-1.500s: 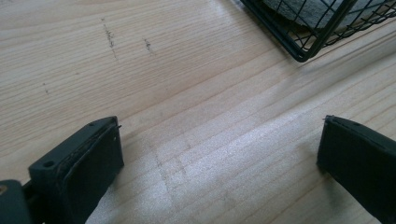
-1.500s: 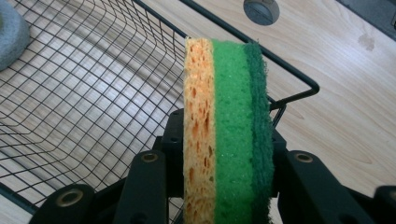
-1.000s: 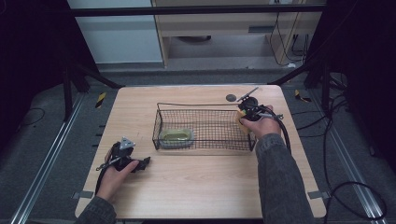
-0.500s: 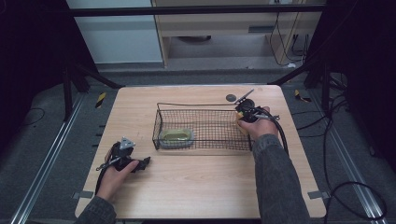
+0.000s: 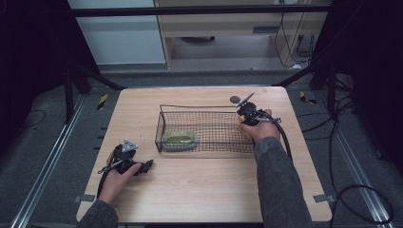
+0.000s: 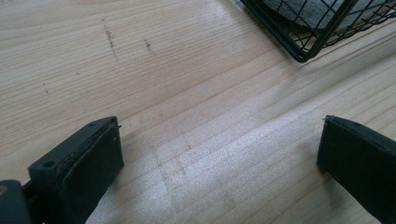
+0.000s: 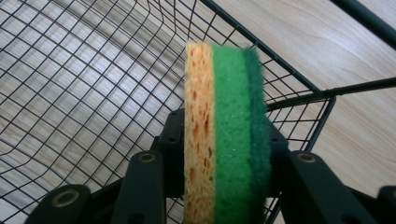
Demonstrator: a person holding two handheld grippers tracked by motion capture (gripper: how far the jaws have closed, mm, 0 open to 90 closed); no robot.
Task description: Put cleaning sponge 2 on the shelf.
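Sponge (image 7: 226, 126) pinched in your right claw (image 5: 246, 113) over the wire basket (image 5: 207, 124): placing step, next lower and release inside; left claw (image 6: 219, 158) spread, idle on the worktop (image 5: 199, 185).

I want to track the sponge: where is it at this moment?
In the right gripper view the sponge stands on edge, clamped in the right gripper, over the right end of the wire basket.

Sponge: yellow foam block with green scouring layer (image 7: 224, 135), standing on edge, pinched at both faces.
Place: above the black wire mesh basket (image 7: 84, 93) (at its right-hand end).
Condition: dry-looking, porous, uncompressed.
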